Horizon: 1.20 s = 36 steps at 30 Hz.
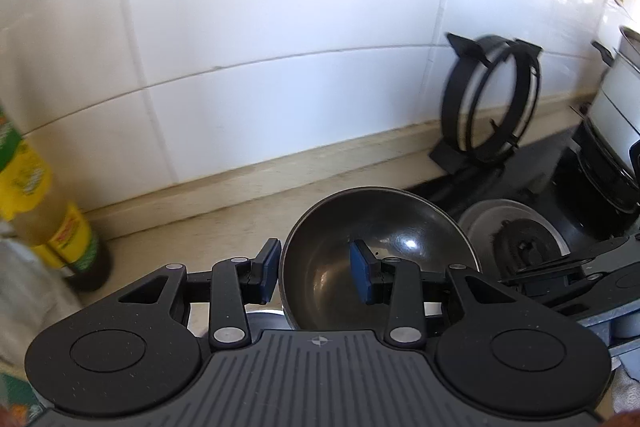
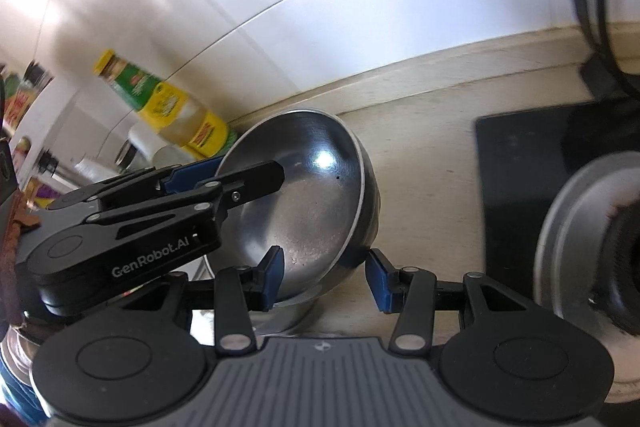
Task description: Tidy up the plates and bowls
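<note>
Right wrist view showed a stainless-steel bowl (image 2: 304,195), shiny inside with a bright glint and a pale residue on its bottom, tilted above the beige table (image 2: 424,163). Its rim ran between the blue pads of both tools: the left hand-held gripper (image 2: 240,175) pinched the rim from the left, one finger inside the bowl and one outside, and the right hand-held gripper (image 2: 324,277) pinched the near rim likewise. Left wrist view showed the same bowl (image 1: 376,227), dark inside. Behind it stood a yellow-labelled bottle (image 2: 168,103) against the white tiled wall (image 1: 280,7). To the right lay a black stove (image 2: 528,163) with a round burner (image 1: 516,239), and a black pan support (image 1: 492,103) leaned on the wall.
</note>
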Available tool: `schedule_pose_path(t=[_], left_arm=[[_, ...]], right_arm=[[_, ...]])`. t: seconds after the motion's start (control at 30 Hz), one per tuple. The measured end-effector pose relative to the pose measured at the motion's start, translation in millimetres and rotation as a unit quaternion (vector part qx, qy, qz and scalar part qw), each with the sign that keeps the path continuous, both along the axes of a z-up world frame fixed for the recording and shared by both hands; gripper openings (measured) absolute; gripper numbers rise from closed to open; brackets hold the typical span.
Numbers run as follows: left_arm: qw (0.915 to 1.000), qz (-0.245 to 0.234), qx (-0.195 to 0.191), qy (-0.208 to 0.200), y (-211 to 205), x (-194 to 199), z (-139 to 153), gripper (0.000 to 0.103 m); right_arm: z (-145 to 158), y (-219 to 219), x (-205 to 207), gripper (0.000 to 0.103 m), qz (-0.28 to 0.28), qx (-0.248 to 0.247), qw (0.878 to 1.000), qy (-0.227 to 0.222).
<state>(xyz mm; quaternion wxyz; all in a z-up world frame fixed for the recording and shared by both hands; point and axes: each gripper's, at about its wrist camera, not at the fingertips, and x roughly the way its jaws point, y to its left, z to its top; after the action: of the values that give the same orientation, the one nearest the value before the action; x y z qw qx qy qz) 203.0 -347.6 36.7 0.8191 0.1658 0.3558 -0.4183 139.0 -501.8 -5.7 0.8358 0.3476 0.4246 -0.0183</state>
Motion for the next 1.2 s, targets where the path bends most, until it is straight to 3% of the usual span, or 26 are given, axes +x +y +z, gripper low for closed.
schedule_pose_path(t=[0.57, 1.2], left_arm=[[0.9966, 0.082, -0.003, 0.001, 53.9, 6.5, 7.6, 0.045], [0.9928, 0.116, 0.018, 0.025, 59.7, 19.3, -13.8, 0.045]], right_arm=[[-0.4, 37.2, 35.2, 0.053, 0.083, -0.002, 0.997, 0.004], [-19.0, 39.4, 53.9, 0.053, 0.116, -0.005, 0.993, 0.033]])
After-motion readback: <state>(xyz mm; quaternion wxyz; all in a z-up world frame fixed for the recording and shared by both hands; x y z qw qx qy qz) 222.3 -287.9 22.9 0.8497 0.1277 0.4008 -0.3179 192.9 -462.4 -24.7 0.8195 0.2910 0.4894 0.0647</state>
